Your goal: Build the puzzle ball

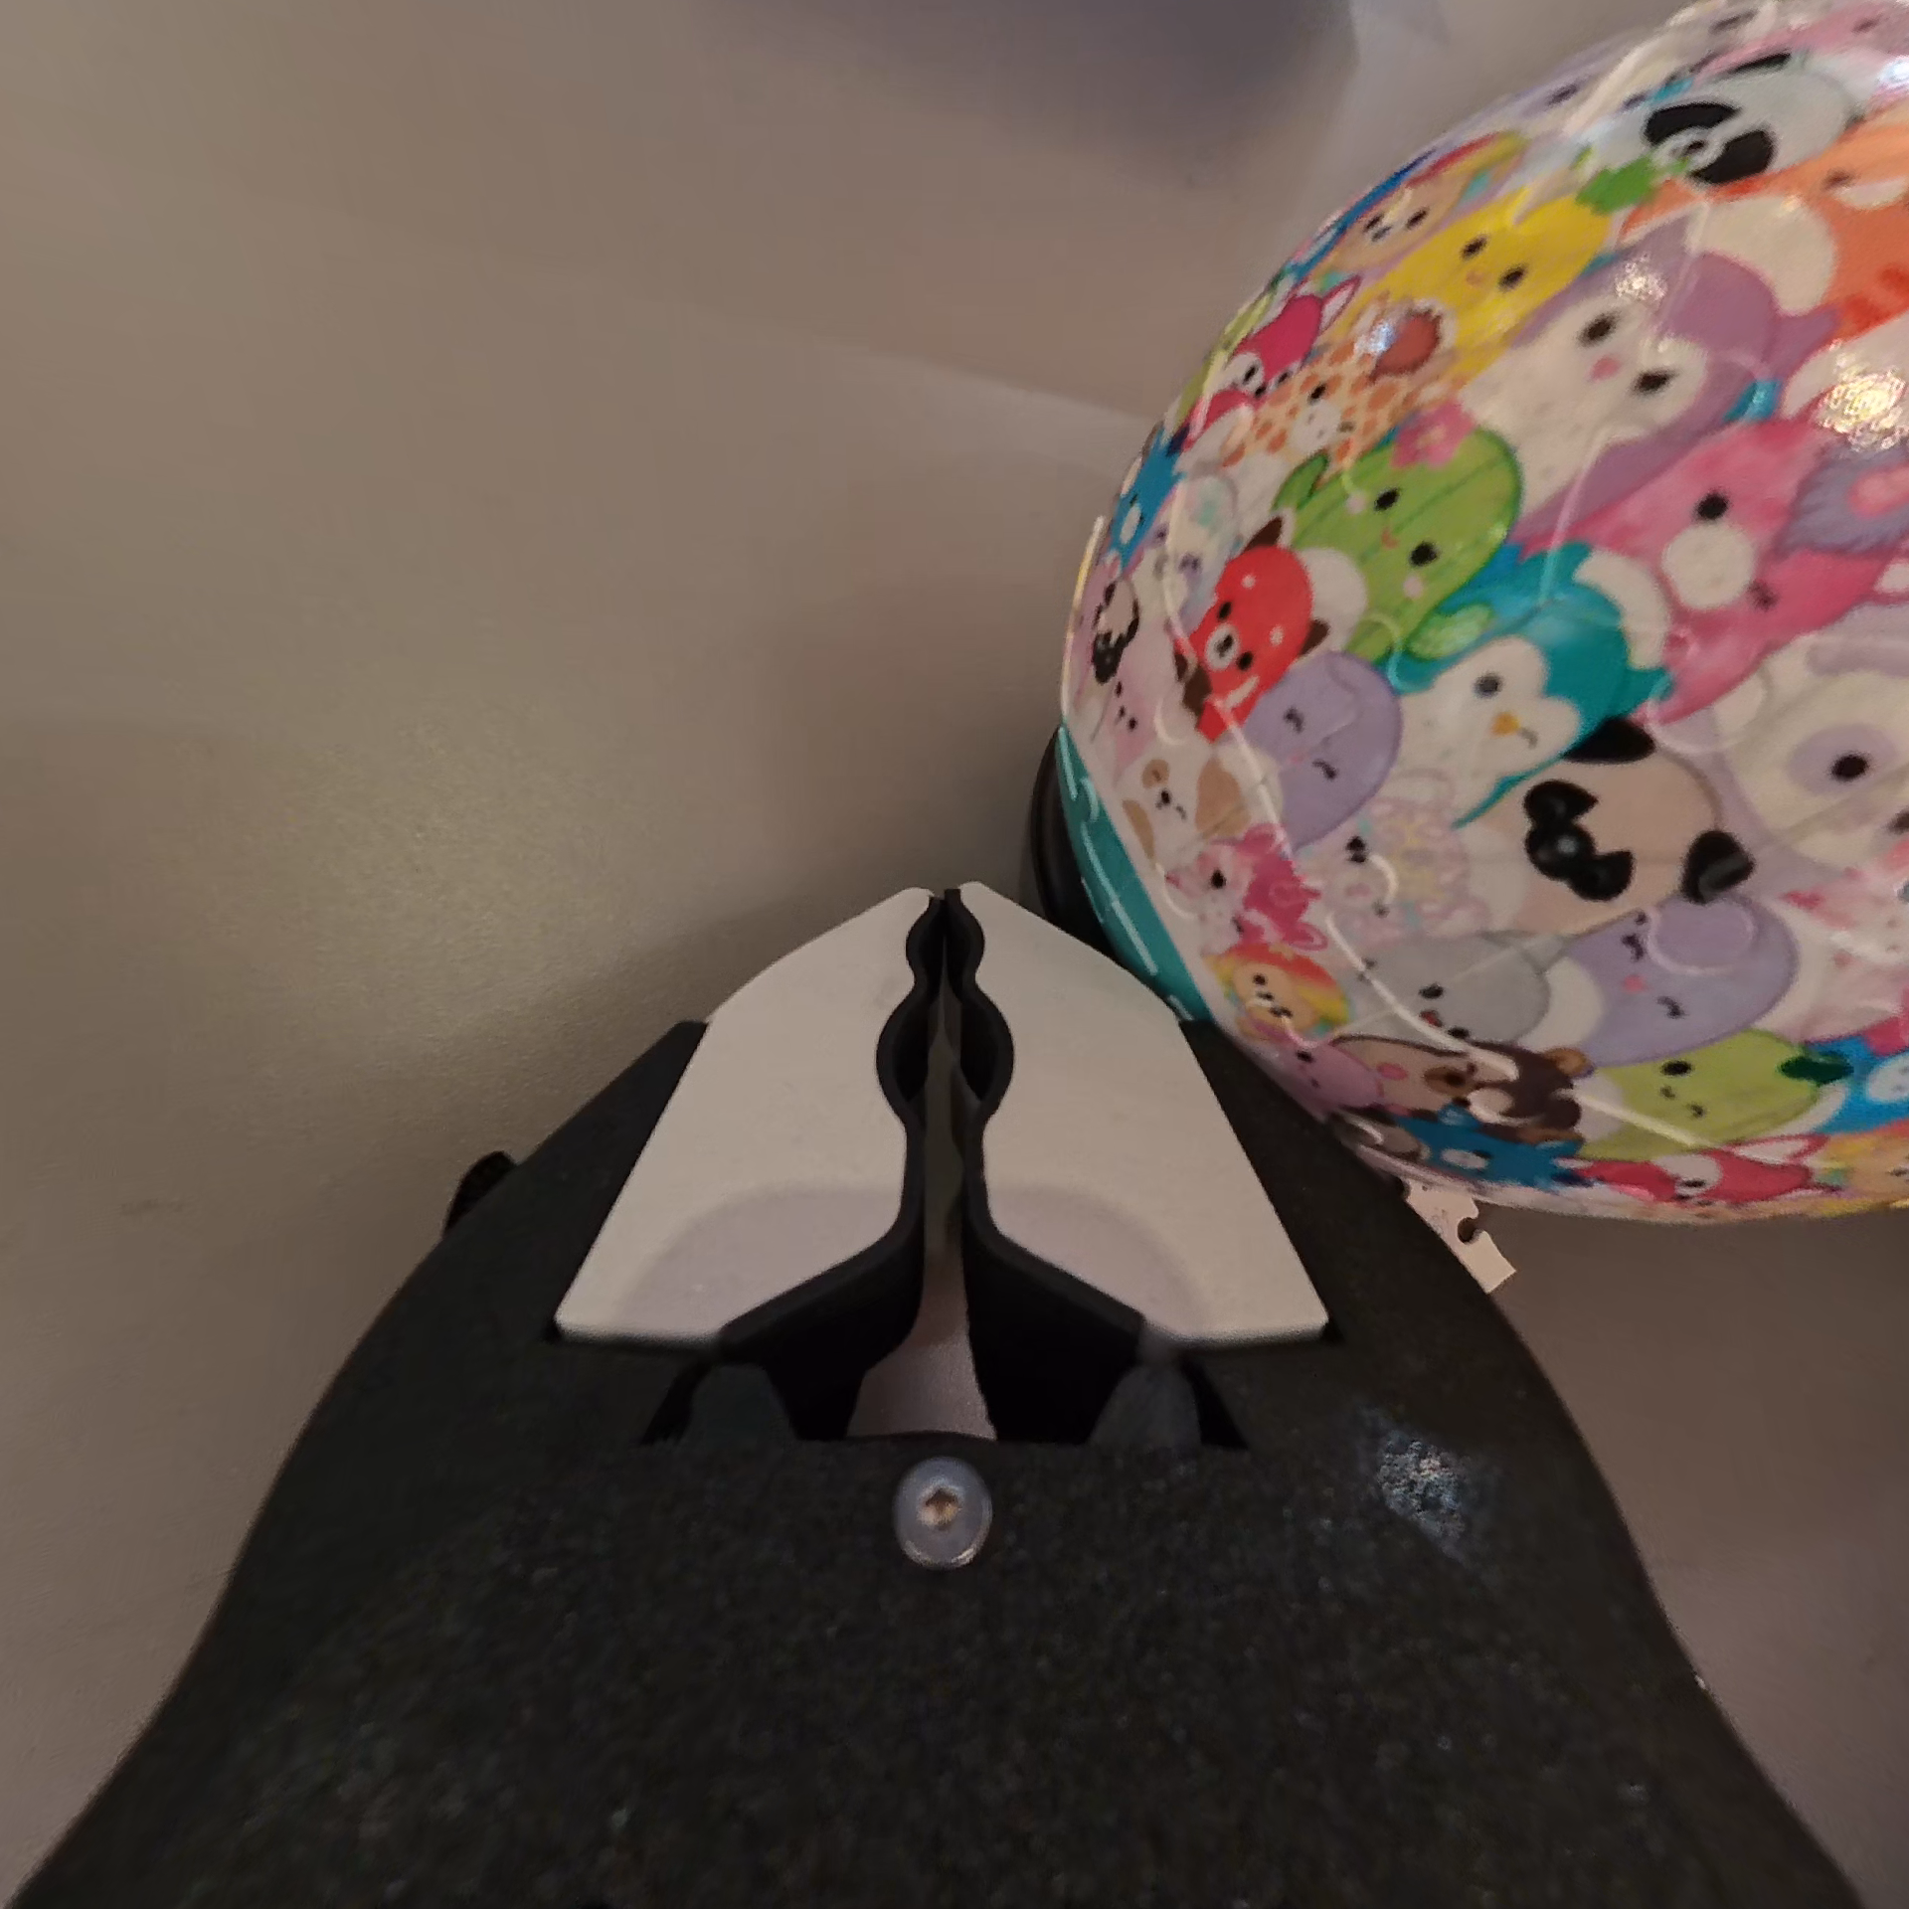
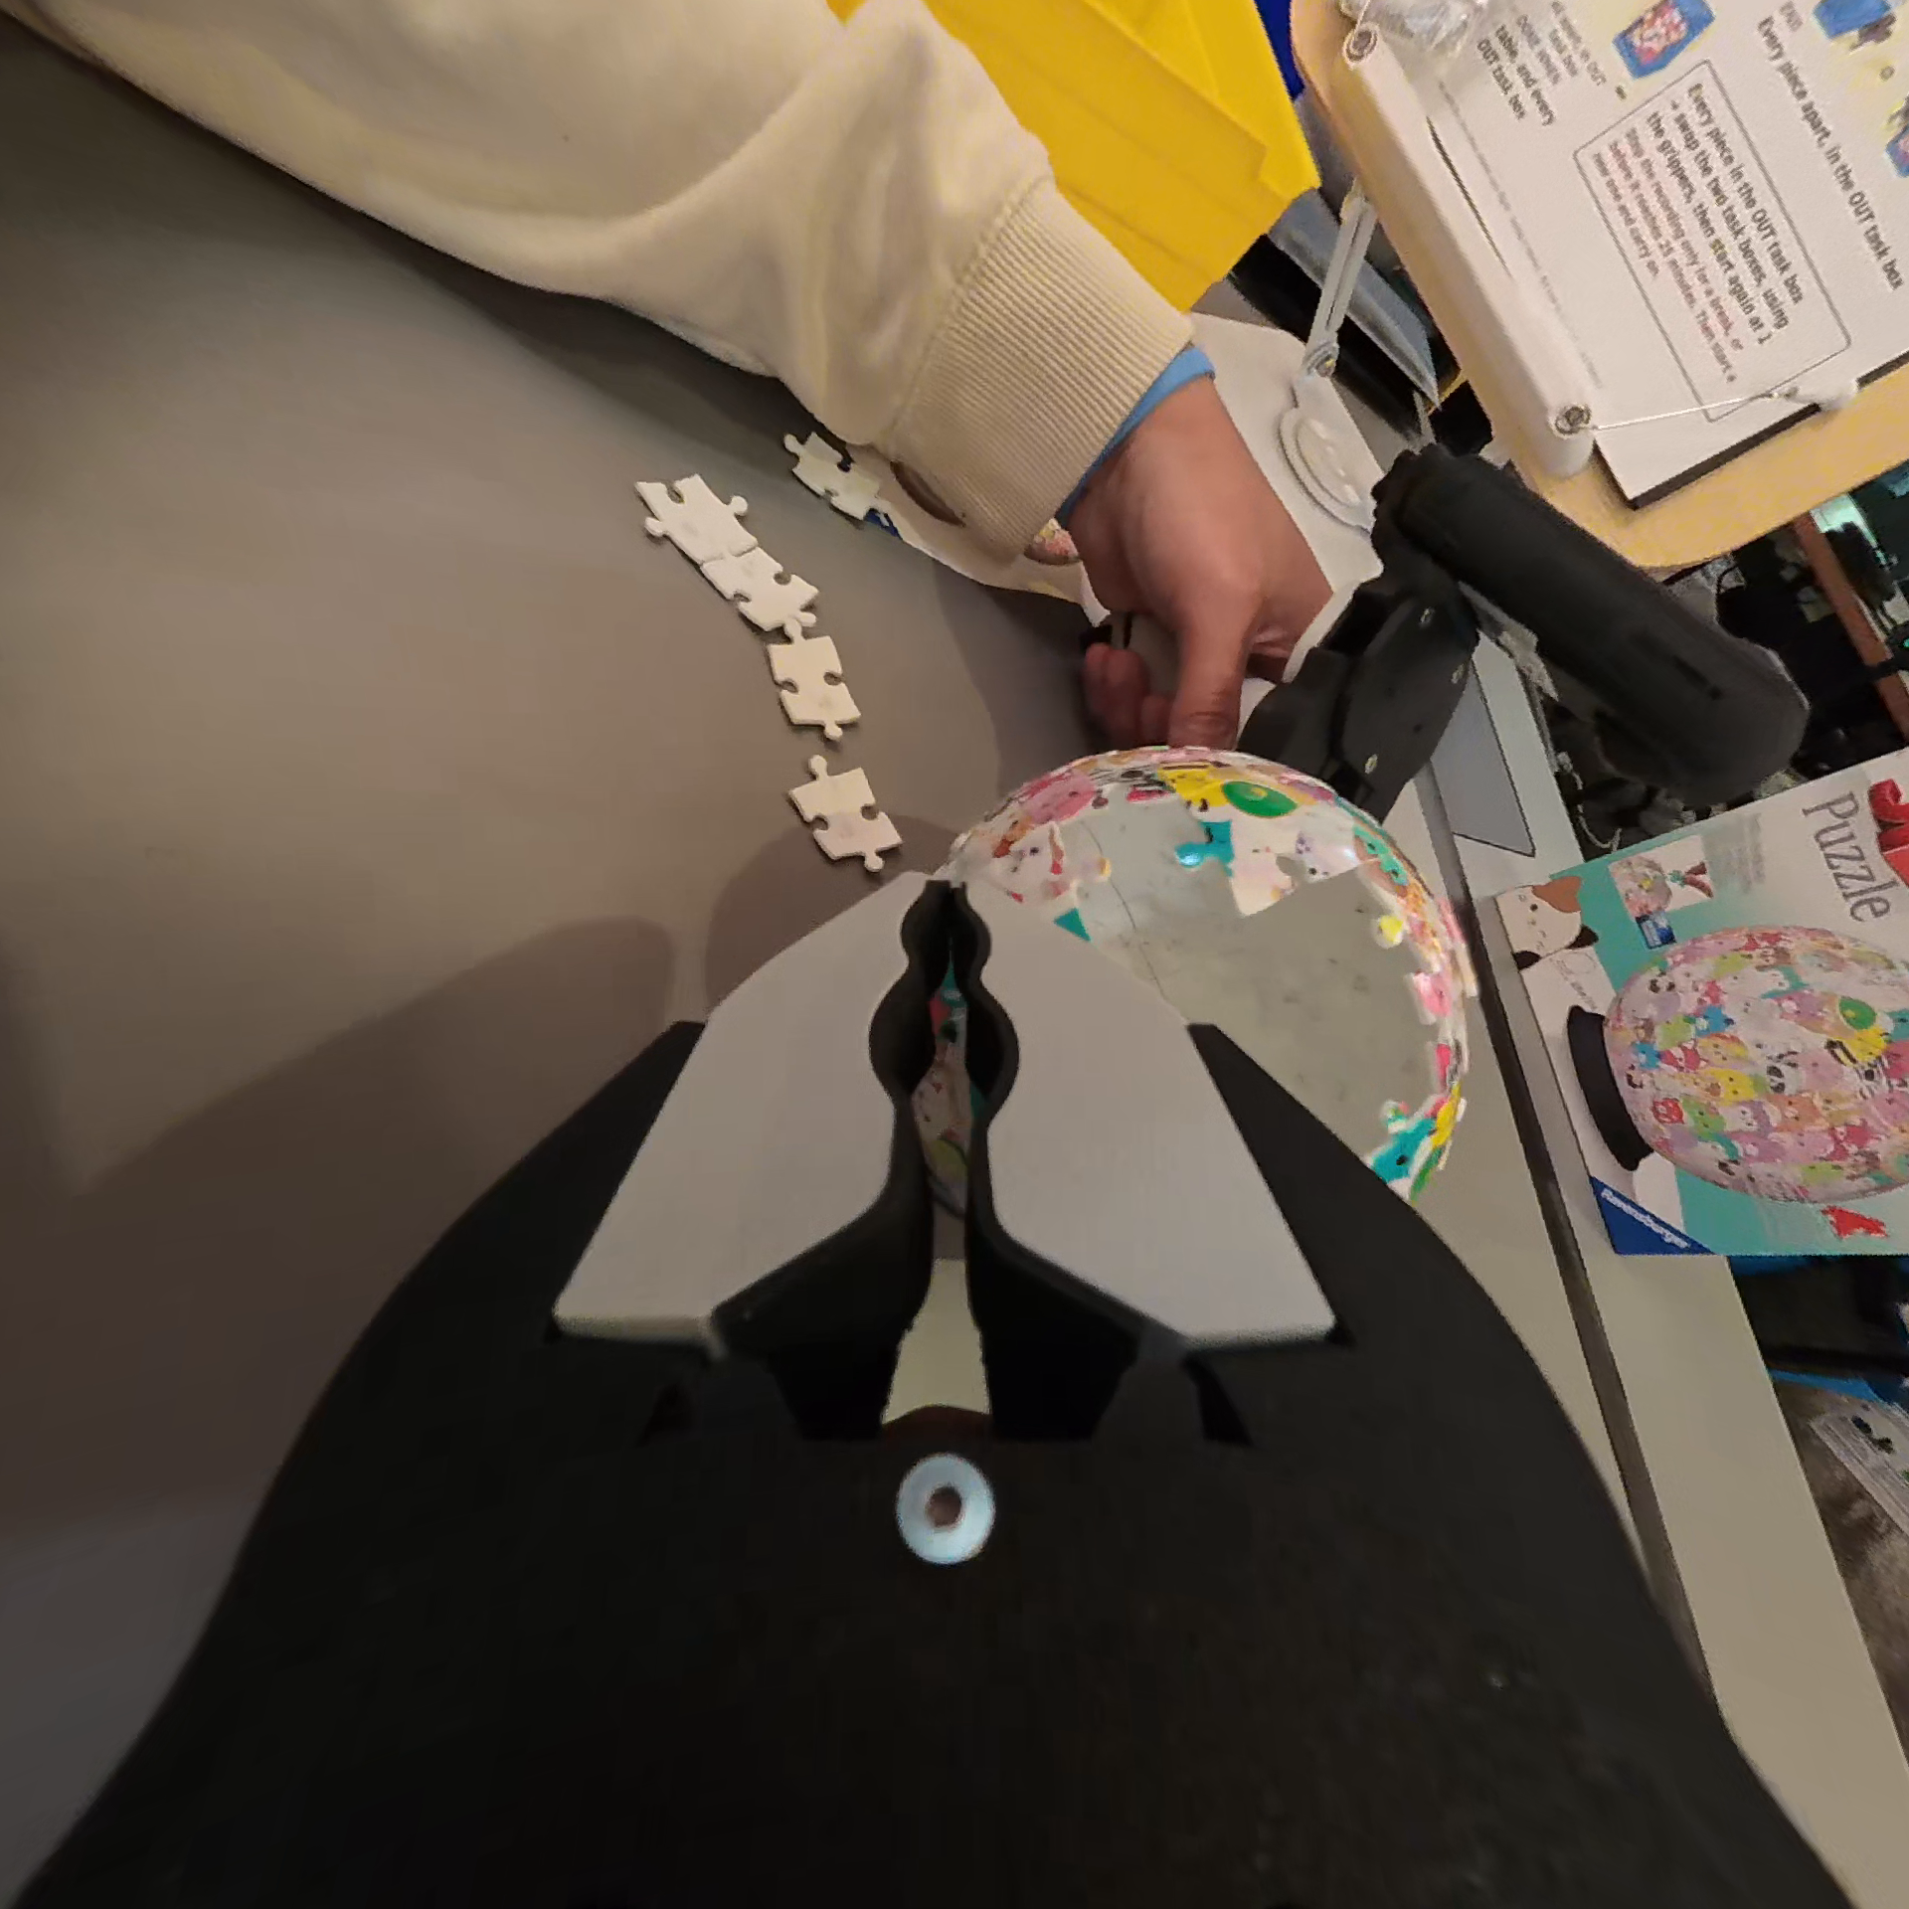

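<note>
Your left gripper [image 1: 945, 909] is pressed together on nothing, parked over plain grey table [image 1: 413, 517], with the puzzle ball [image 1: 1550, 671] at 2 o'clock. Your right gripper [image 2: 945, 919] is squeezed closed too; can't tell if it's pinching the ball's edge. Loose white pieces [image 2: 816, 682] trail at 11, puzzle box [image 2: 1735, 1033] at 3, yellow bin [image 2: 1136, 114] at 12.

Puzzle ball [image 1: 1550, 671] — multicoloured cartoon animals; grey table [image 1: 413, 517].

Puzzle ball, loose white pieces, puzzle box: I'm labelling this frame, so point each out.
puzzle ball [image 2: 1281, 992], right wrist view, bare inner wall
loose white pieces [image 2: 816, 684], right wrist view, third piece's middle
puzzle box [image 2: 1746, 1188], right wrist view, lid
</note>
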Available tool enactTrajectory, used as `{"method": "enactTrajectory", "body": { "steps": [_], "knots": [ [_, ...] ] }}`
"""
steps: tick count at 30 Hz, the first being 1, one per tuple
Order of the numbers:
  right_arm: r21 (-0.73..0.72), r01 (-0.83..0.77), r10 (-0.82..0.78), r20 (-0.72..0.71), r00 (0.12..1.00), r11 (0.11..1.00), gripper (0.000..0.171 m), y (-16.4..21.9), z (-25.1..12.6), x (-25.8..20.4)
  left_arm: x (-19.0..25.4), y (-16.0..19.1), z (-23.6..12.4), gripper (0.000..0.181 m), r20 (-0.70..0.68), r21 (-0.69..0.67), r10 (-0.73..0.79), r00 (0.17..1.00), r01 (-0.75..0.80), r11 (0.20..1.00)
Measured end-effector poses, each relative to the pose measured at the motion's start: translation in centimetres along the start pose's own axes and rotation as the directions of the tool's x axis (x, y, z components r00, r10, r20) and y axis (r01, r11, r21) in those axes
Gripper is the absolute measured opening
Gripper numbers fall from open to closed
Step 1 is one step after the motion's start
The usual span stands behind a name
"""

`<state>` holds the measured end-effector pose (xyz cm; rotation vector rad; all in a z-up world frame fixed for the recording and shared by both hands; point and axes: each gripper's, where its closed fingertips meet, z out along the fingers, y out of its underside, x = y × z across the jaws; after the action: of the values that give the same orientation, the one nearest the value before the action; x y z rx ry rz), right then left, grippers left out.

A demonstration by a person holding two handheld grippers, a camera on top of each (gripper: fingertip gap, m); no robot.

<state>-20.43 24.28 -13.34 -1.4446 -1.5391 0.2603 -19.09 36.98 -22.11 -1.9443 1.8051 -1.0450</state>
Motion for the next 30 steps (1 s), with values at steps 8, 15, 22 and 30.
{"method": "enactTrajectory", "body": {
  "steps": [8, 15, 22, 30],
  "knots": [
    [-0.006, -0.002, 0.002, 0.003, 1.000, 1.000, 0.000, -1.0, 0.3, -0.3, 0.0, 0.1, 0.0, 0.000, 0.002, -0.002, 0.001, 1.000, -0.001, 1.000],
    [-0.130, 0.047, -0.065, -0.138, 0.988, 0.990, 0.000, -0.2, 1.5, 0.9, 0.0, 0.1, 0.0, 0.000, 0.004, -0.006, 0.003, 1.000, -0.003, 1.000],
    [-0.164, 0.073, -0.104, -0.195, 0.975, 0.984, 0.000, -0.3, 1.7, 1.3, 0.1, 0.1, 0.0, 0.000, 0.003, -0.005, 0.004, 1.000, -0.004, 1.000],
    [-0.123, 0.042, -0.063, -0.175, 0.982, 0.991, 0.000, -0.4, 1.7, 1.1, 0.1, 0.1, 0.0, 0.000, 0.001, -0.004, 0.003, 1.000, -0.003, 1.000]
  ]
}}
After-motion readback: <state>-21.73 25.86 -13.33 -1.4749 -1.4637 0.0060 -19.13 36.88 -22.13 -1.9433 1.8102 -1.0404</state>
